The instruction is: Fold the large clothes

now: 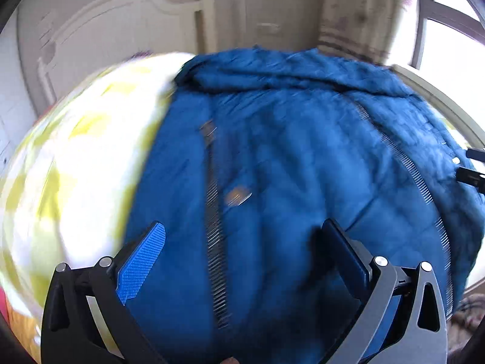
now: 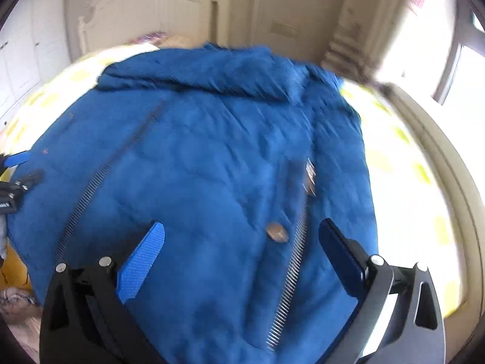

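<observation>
Two open hand-held grippers, left (image 1: 242,242), right (image 2: 242,239), one blue jacket (image 2: 212,157)

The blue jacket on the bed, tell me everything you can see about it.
The blue jacket is a large quilted, puffy garment spread flat over a bed with a white and yellow-green cover. Two toothed zipper rows run down it, so the front looks unzipped. A round brown button sits beside one row. The collar end lies bunched toward the headboard. The left gripper and right gripper hover open above it, neither holding cloth.
</observation>
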The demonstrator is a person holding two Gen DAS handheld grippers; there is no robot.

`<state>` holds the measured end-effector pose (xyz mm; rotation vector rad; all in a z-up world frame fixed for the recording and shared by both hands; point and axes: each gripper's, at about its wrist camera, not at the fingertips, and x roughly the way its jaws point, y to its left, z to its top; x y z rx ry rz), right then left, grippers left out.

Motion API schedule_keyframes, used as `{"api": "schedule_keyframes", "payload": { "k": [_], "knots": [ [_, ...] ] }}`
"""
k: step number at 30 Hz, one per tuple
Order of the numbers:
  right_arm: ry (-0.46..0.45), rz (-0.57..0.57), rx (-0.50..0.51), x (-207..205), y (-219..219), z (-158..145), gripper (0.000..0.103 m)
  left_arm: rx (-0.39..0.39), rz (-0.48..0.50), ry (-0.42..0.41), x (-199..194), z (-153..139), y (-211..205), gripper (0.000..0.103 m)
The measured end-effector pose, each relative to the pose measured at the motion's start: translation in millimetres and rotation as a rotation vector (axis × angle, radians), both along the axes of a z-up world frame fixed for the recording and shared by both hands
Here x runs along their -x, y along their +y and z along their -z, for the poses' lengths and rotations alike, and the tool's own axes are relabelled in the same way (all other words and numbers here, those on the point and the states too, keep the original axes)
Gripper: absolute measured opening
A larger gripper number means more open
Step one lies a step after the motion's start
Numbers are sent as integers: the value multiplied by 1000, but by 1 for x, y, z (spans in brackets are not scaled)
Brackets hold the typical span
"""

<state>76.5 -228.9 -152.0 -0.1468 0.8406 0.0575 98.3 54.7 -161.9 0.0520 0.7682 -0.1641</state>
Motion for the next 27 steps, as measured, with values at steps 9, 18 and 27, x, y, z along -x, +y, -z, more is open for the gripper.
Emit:
{"api": "schedule_keyframes", "payload": {
  "k": [9,18,27],
  "knots": [
    [-11,19,-63,5,-1,-3,100,58,35,-78,28,-21,-5,99],
    [-119,-176,-19,38,39,26,101,-68,123,-115,39,4,-49,99],
    [-109,-75,-19,61,-15,9,100,23,54,-76,61,-2,0,99]
  ]
}}
